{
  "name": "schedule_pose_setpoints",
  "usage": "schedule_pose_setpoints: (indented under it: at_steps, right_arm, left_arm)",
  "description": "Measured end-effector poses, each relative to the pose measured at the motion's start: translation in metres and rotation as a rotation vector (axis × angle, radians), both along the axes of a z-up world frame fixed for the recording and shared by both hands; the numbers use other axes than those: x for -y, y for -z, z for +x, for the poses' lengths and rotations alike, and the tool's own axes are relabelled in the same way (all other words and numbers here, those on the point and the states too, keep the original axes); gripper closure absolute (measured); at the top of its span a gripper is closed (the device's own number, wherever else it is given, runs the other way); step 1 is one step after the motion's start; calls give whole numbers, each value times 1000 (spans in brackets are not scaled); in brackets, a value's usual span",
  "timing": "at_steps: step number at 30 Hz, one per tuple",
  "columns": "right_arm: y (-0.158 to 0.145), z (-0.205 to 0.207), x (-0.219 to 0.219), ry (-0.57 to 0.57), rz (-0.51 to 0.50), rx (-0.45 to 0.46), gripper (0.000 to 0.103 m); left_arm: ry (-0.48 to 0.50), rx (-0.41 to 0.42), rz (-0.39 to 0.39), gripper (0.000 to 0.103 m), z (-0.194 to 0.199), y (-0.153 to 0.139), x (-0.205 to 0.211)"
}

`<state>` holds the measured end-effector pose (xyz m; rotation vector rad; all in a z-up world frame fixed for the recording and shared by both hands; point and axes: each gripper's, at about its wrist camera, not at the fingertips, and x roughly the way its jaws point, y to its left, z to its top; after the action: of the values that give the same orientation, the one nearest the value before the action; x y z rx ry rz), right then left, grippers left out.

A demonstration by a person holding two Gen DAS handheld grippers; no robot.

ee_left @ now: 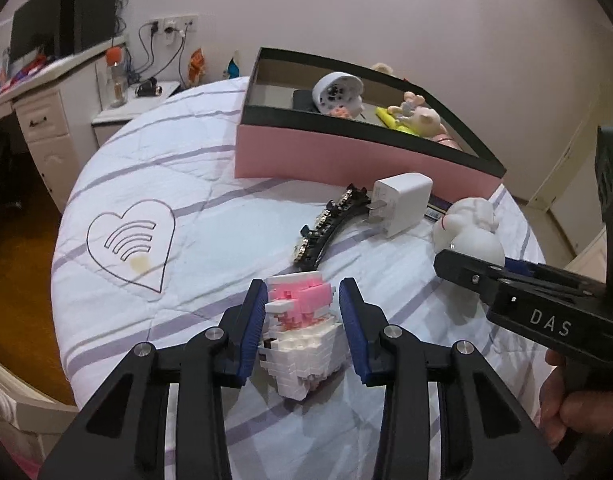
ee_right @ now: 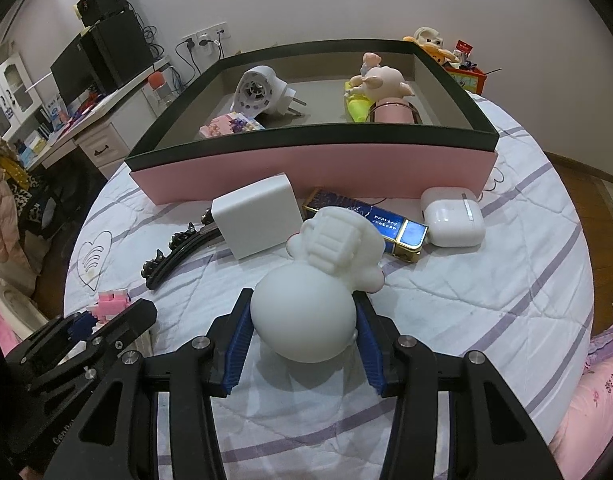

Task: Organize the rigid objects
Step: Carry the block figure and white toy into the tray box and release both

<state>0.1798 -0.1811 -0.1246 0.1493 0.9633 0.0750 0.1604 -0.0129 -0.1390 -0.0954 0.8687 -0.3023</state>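
Note:
My left gripper (ee_left: 302,316) straddles a pink and white block-built figure (ee_left: 302,336) lying on the bed; its blue pads stand beside the figure with small gaps. My right gripper (ee_right: 302,320) straddles a white round-headed figurine (ee_right: 310,312), pads at its sides; whether they press it I cannot tell. That figurine also shows in the left wrist view (ee_left: 470,236). A pink box with a dark rim (ee_right: 314,160) stands beyond, holding a white round plug device (ee_right: 258,92), a pig figure (ee_right: 382,80) and small toys.
On the striped bedsheet before the box lie a white charger (ee_right: 258,216), a black hair clip (ee_right: 174,256), a blue and gold case (ee_right: 382,228) and a white earbud case (ee_right: 452,216). A desk with monitors (ee_right: 94,64) stands at the left.

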Motion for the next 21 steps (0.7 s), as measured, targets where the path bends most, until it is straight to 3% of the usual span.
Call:
schedule_pose_setpoints:
  at_steps: [12, 21]
  right_arm:
    - [-19, -6, 1, -19, 13, 37, 54]
    - [-82, 16, 15, -56, 14, 142, 54]
  left_arm:
    - [13, 44, -11, 65, -5, -32, -3]
    - [25, 161, 1, 65, 28, -92, 0]
